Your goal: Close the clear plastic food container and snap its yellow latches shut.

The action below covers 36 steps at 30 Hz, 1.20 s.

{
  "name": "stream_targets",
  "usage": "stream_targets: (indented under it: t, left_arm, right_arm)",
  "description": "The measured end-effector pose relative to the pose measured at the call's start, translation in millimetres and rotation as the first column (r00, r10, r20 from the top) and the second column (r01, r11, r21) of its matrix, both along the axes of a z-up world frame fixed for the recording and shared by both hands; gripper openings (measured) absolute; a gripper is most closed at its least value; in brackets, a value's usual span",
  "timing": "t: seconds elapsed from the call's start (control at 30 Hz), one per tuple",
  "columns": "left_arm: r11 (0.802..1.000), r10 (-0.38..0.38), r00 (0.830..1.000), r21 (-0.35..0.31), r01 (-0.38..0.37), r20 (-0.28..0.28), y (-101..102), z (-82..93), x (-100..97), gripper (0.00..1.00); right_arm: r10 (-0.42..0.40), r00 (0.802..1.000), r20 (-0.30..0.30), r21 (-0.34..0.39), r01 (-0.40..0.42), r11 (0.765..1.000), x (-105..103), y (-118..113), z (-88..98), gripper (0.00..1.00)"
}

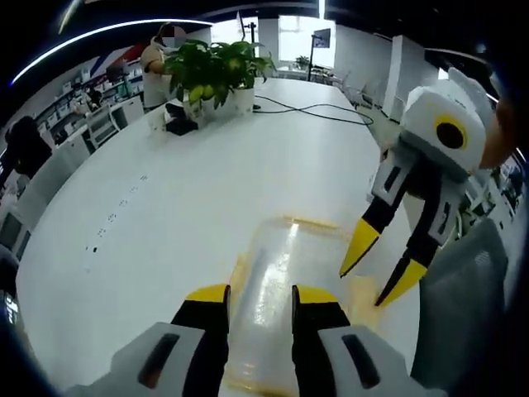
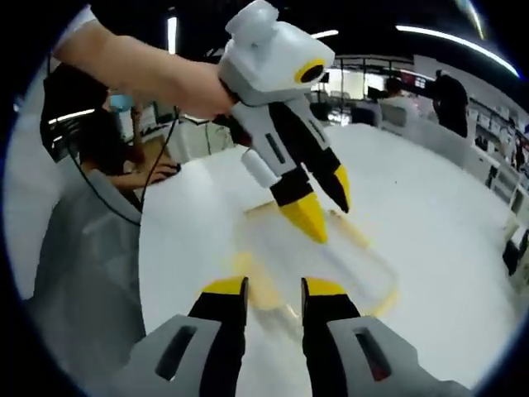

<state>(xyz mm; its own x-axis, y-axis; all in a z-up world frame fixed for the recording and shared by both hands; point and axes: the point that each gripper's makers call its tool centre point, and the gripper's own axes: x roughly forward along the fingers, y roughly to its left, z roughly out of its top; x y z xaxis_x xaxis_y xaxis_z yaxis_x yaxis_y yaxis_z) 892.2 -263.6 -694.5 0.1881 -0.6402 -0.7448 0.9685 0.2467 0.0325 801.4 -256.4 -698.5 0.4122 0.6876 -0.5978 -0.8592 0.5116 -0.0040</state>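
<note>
A clear plastic food container [image 1: 277, 273] with yellow latches along its edges lies on the white table [image 1: 165, 207]. The left gripper [image 1: 261, 296] hangs over its near end, jaws open and a little apart, the container's top showing between them. My right gripper [image 1: 382, 266] comes in from the right, open, its yellow tips just above the container's right edge. In the right gripper view the container [image 2: 347, 269] lies ahead of the right gripper [image 2: 274, 288]. A hand holds the left gripper [image 2: 324, 203] above the container's far side. Whether the latches are snapped I cannot tell.
A potted plant [image 1: 219, 70] and a black cable [image 1: 318, 107] sit at the table's far end, with a person [image 1: 155, 66] behind. A grey chair [image 1: 463, 331] stands at the table's right edge. Another person [image 2: 111, 145] sits at a desk beyond the chair [image 2: 83, 273].
</note>
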Motion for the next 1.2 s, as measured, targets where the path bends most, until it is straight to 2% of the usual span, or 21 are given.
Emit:
stream_targets:
  t: [0.2,0.3,0.57,0.73,0.83,0.9,0.97,1.2]
  left_arm:
    - [1.000,0.000,1.000,0.004,0.000,-0.004,1,-1.3,0.5,0.23]
    - [1.000,-0.003,1.000,0.011,0.003,-0.010,2,-3.1,0.8,0.23]
    - [0.999,-0.017,1.000,0.029,0.017,-0.016,1,-7.1,2.1,0.24]
    - [0.998,-0.034,0.999,0.044,0.036,-0.031,-1,-12.2,6.4,0.26]
    - [0.998,-0.043,0.998,0.042,0.045,-0.041,-4,-11.5,7.0,0.26]
    - [0.997,-0.056,0.997,0.048,0.058,-0.047,-6,-11.5,6.9,0.27]
    - [0.996,-0.066,0.996,0.051,0.068,-0.053,-6,-11.7,6.7,0.27]
    - [0.993,-0.096,0.991,0.058,0.102,-0.095,-8,-13.4,7.2,0.28]
  right_arm:
    - [0.045,0.996,0.072,-0.047,-0.042,0.998,-2,6,-4.2,0.23]
    - [0.064,0.994,0.083,-0.081,-0.057,0.995,-3,6,-10.3,0.22]
    - [0.065,0.992,0.109,-0.096,-0.055,0.994,0,3,-11.4,0.18]
    - [0.135,0.972,0.193,-0.194,-0.097,0.976,2,2,-12.5,0.19]
    - [0.211,0.943,0.259,-0.287,-0.134,0.949,2,3,-14.2,0.19]
    - [0.254,0.926,0.279,-0.325,-0.157,0.932,0,7,-16.5,0.19]
    - [0.269,0.916,0.299,-0.342,-0.160,0.926,0,10,-16.9,0.19]
    - [0.275,0.912,0.303,-0.344,-0.164,0.924,3,12,-17.8,0.18]
